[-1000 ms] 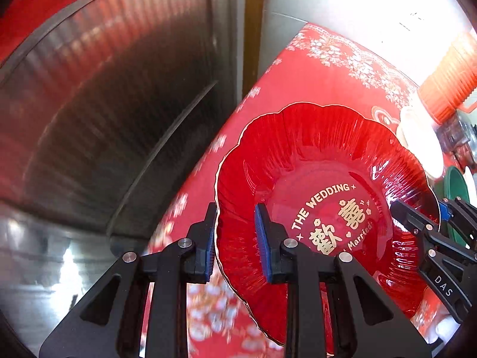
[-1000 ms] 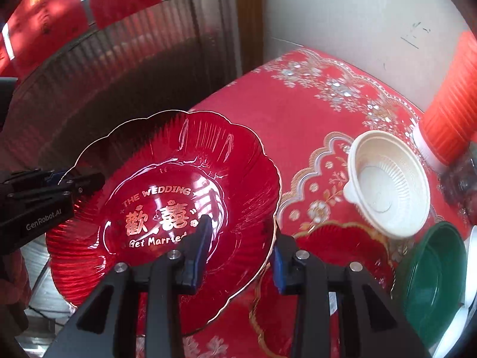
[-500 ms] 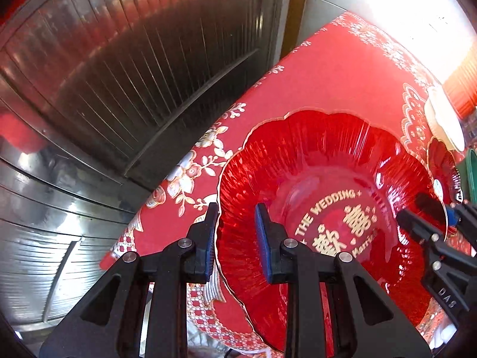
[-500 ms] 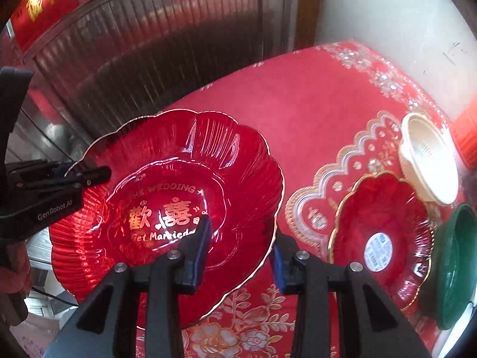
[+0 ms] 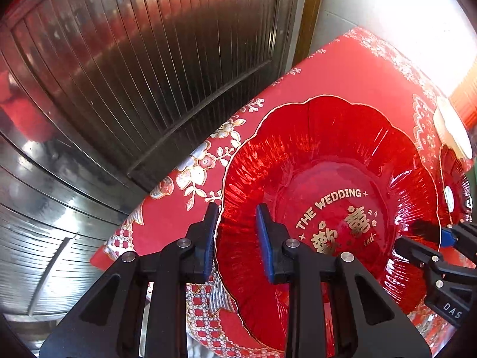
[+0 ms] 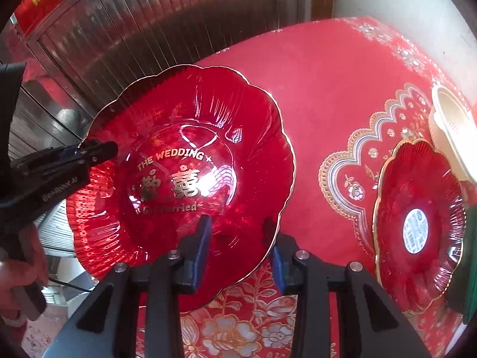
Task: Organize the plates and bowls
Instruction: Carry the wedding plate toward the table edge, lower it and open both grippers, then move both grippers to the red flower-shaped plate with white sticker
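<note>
A large red scalloped plate with gold "THE WEDDING" lettering is held above the red tablecloth by both grippers. My left gripper is shut on its left rim. My right gripper is shut on its near rim; it also shows at the right of the left wrist view. The plate fills the middle of the right wrist view, with the left gripper on its far-left edge. A smaller red plate with a white sticker lies on the table to the right.
A cream bowl lies behind the small plate, and a green bowl's edge is at the far right. The table has a red embroidered cloth. A dark ribbed metal door stands behind the table's left edge.
Both grippers have carried the large plate back and up from the table's far side. The small red plate has come into view on the right.
</note>
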